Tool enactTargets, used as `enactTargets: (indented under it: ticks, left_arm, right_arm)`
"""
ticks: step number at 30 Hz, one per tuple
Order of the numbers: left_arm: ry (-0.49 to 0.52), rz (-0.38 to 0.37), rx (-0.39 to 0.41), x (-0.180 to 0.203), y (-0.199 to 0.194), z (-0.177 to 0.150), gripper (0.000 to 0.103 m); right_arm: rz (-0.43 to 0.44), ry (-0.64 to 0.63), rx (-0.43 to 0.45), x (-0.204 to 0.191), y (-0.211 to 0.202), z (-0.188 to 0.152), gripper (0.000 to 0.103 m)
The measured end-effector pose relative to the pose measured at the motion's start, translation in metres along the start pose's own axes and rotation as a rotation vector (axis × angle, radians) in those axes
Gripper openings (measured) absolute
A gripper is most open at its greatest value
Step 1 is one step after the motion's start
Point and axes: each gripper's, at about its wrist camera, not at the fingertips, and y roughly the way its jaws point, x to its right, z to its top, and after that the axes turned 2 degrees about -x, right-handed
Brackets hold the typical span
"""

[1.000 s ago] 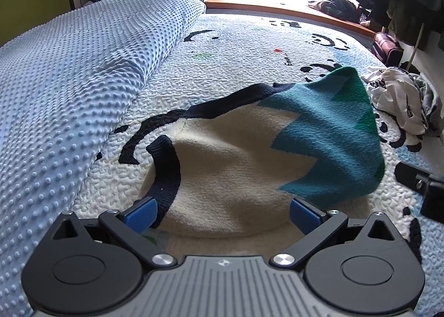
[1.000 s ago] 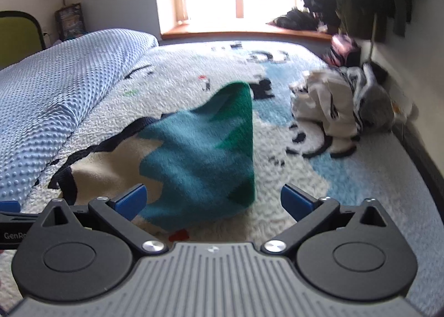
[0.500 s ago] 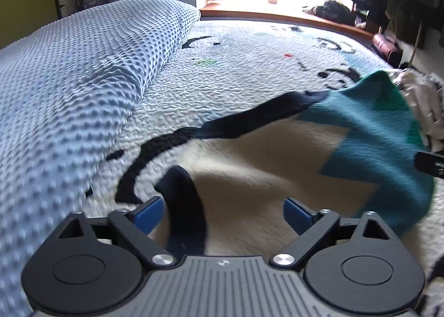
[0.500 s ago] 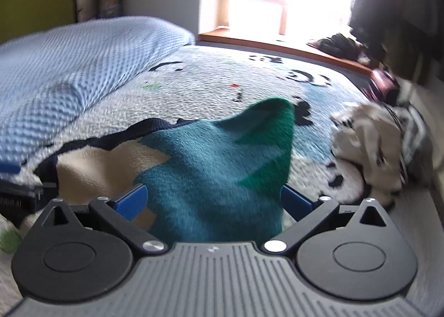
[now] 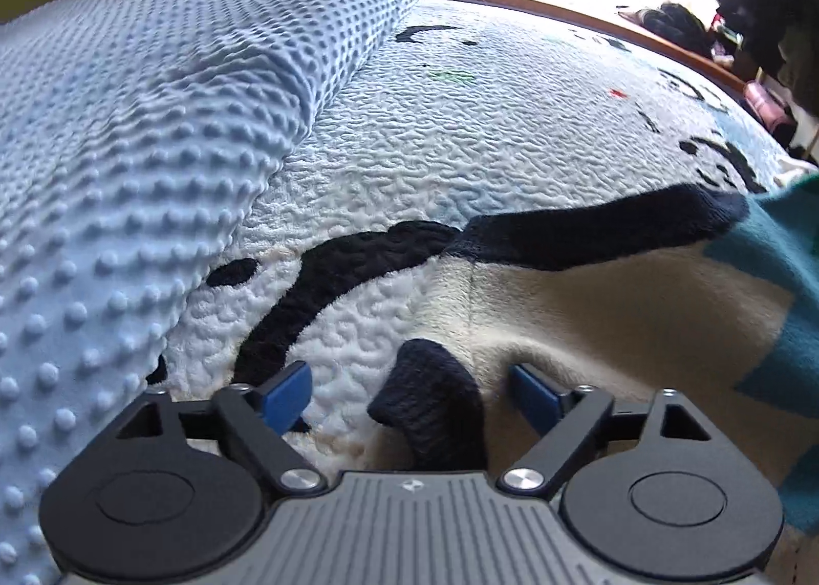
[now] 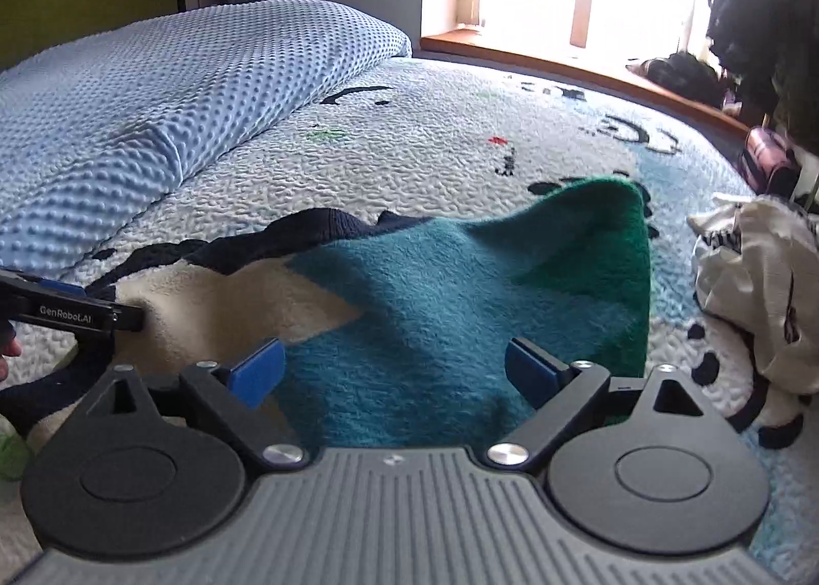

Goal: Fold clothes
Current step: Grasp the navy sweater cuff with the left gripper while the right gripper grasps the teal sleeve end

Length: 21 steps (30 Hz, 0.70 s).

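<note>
Left tongs [image 5: 409, 393] gape, the sweater's [image 5: 588, 319] navy cuff [image 5: 430, 406] between them, seemingly unpinched. Right tongs [image 6: 394, 372] stand open over its teal part [image 6: 460, 308].

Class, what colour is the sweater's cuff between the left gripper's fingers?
Dark navy cuff; clearest in the left wrist view.

right tongs [image 6: 394, 372] spread wide over teal sweater [image 6: 460, 288], white clothes pile [image 6: 752, 288] beside

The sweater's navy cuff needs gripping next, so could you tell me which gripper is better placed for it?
Left. The left gripper is open with the navy cuff between its fingers; the right gripper is open over the sweater's teal part.
</note>
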Motion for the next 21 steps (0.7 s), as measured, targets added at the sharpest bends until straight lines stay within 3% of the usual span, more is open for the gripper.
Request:
enactTargets:
  ticks: [4,5,7,9,10,15,21]
  left_arm:
    - [-0.011,-0.138,-0.016,0.009,0.010,0.006,0.076]
    - [-0.022,-0.161,-0.032,0.011,0.015,0.009,0.068]
    - [-0.041,-0.140,-0.062,0.016,0.022,0.012,0.056]
    - [-0.044,-0.158,-0.087,0.018,0.024,0.015,0.027]
    - [-0.052,-0.167,-0.102,0.019,0.025,0.017,0.022]
    - [-0.012,-0.128,-0.120,0.030,0.018,0.018,0.015]
    - [0.001,-0.131,-0.099,0.032,-0.005,0.019,0.014]
  right_arm:
    - [-0.002,-0.004,-0.015,0.000,0.008,0.004,0.094]
    - [-0.003,-0.005,-0.019,-0.001,0.010,0.005,0.094]
    - [-0.004,-0.007,-0.026,-0.001,0.014,0.006,0.094]
    - [-0.005,-0.009,-0.034,-0.001,0.017,0.008,0.093]
    - [-0.005,-0.010,-0.038,-0.001,0.019,0.009,0.093]
    - [-0.020,-0.011,-0.058,0.000,0.028,0.015,0.092]
    - [-0.046,0.002,-0.038,0.022,0.023,0.028,0.092]
